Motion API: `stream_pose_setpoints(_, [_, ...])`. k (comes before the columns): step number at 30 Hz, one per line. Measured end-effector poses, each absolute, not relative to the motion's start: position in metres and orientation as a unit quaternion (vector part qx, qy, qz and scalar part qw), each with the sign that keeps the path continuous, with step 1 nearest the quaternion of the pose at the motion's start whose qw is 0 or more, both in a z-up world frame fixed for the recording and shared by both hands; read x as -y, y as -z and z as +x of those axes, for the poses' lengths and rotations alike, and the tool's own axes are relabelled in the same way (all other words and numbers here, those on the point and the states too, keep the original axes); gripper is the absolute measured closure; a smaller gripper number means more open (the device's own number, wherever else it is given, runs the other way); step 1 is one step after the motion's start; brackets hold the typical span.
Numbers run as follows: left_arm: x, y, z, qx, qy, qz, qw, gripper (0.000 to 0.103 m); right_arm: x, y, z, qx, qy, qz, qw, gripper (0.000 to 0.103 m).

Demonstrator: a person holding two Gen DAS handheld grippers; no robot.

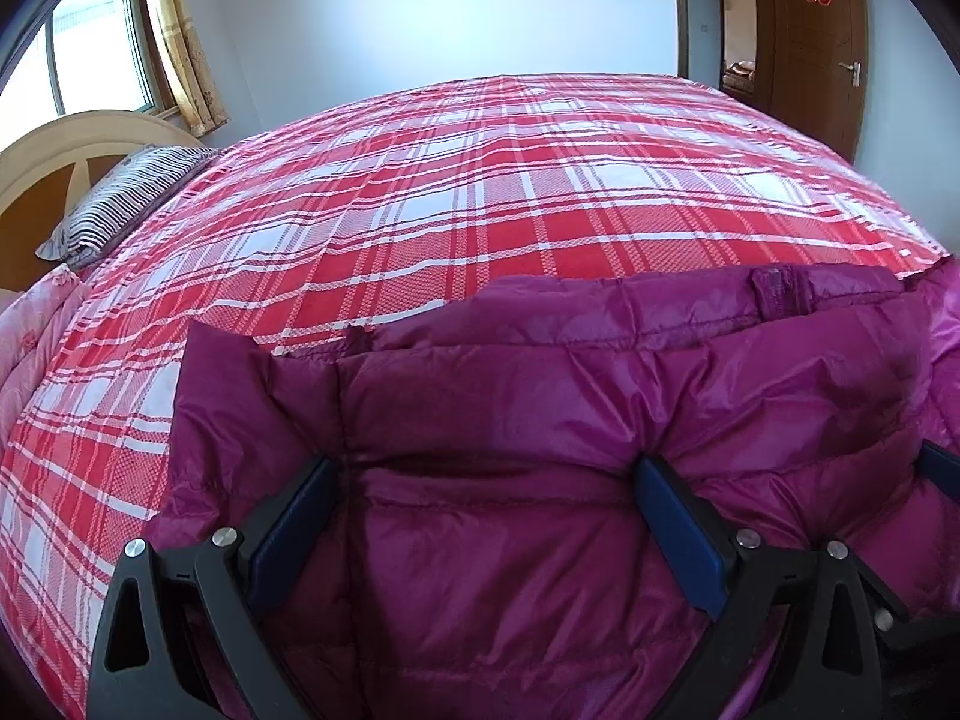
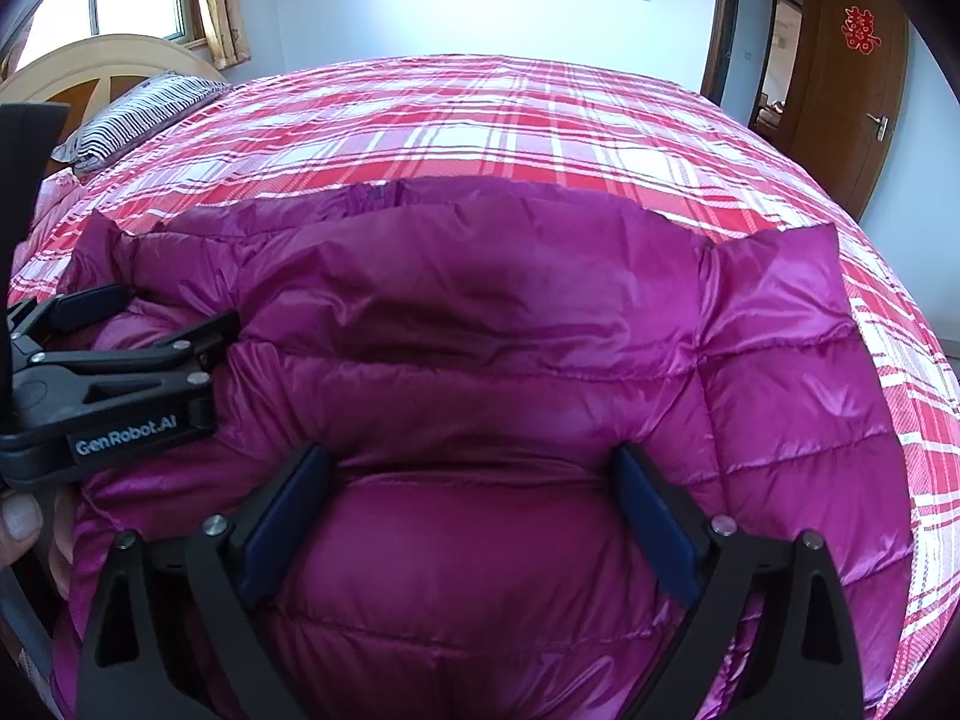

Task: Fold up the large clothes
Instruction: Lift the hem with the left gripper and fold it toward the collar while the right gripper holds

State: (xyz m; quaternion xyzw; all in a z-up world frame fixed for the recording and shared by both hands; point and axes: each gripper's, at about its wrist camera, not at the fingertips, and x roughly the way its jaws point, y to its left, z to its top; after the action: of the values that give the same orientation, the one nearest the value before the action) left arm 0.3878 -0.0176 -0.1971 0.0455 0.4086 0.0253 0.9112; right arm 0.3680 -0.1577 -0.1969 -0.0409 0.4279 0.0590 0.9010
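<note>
You are working at the near edge of the bed point(image 1: 492, 192), where the purple down jacket point(image 1: 540, 396) is lying flat on the red plaid cover, its collar edge pointing away from you toward the middle of the bed; that placement is giving you a wide, level surface for folding something this bulky. Your left gripper point(image 1: 486, 480) is standing with its jaws wide apart, a puffed section of the jacket bulging up between the blue pads point(image 1: 678, 540); the pads are flanking the fabric rather than pinching it, so nothing is being lifted. Your right gripper point(image 2: 471, 468) is posed the same way just beside it, jaws spread to nearly their widest and the quilted panel swelling between them without being clamped; in the right wrist view the left gripper is reaching in from the left edge over the jacket's shoulder. Judging by this, you are either letting go after a fold or setting up a fresh grab; the slippery, springy shell is likely needing a deep bite to stay folded. A striped pillow point(image 1: 126, 198) is sitting well apart by the headboard.
</note>
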Motion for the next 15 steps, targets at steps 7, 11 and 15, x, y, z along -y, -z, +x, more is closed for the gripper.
stream_pose_setpoints(7, [-0.024, 0.140, 0.317, -0.346, 0.003, 0.040, 0.937, 0.003, 0.159, 0.197, 0.369, -0.427, -0.060, -0.039, 0.901, 0.006])
stream_pose_setpoints(11, [-0.074, 0.143, 0.288, -0.350, -0.017, 0.018, 0.936, 0.003, 0.159, 0.197, 0.369, -0.426, -0.060, -0.040, 0.902, 0.006])
stream_pose_setpoints(15, [-0.113, 0.179, 0.277, -0.399, 0.017, -0.061, 0.915, 0.004, 0.160, 0.196, 0.370, -0.429, -0.066, -0.032, 0.900, 0.005])
